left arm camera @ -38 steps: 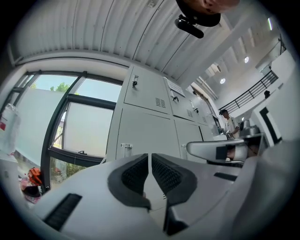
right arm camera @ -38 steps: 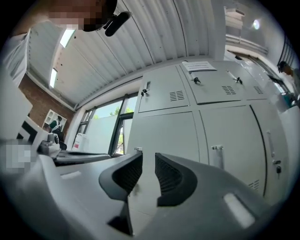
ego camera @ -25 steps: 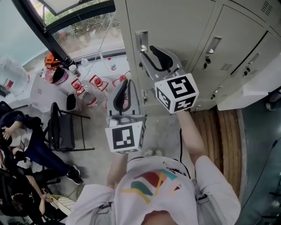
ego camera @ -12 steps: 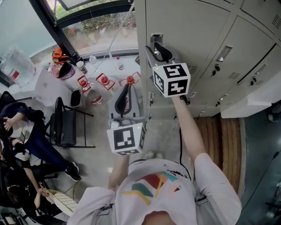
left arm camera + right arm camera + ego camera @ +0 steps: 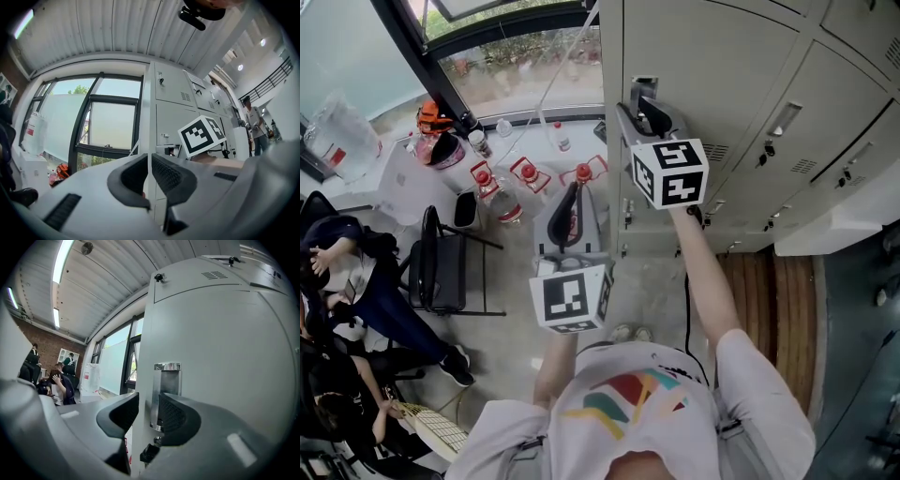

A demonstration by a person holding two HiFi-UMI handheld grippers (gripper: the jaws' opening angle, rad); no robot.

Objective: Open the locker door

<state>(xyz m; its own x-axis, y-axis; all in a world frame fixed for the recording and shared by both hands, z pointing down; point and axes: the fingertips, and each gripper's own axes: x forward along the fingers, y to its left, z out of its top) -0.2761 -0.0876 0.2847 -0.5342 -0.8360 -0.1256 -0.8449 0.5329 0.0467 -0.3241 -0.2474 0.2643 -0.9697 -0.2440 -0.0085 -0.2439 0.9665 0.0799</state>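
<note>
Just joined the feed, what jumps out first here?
The right gripper, jaws slightly apart, sits right at the chrome handle near the edge of the grey locker door. The left gripper hangs back, shut and empty. Red-capped water bottles stand beneath the window.

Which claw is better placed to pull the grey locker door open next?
Right. The right claw is up at the grey metal locker door, jaws apart in front of its shiny recessed handle. The left claw is shut and held lower, away from the door.
</note>
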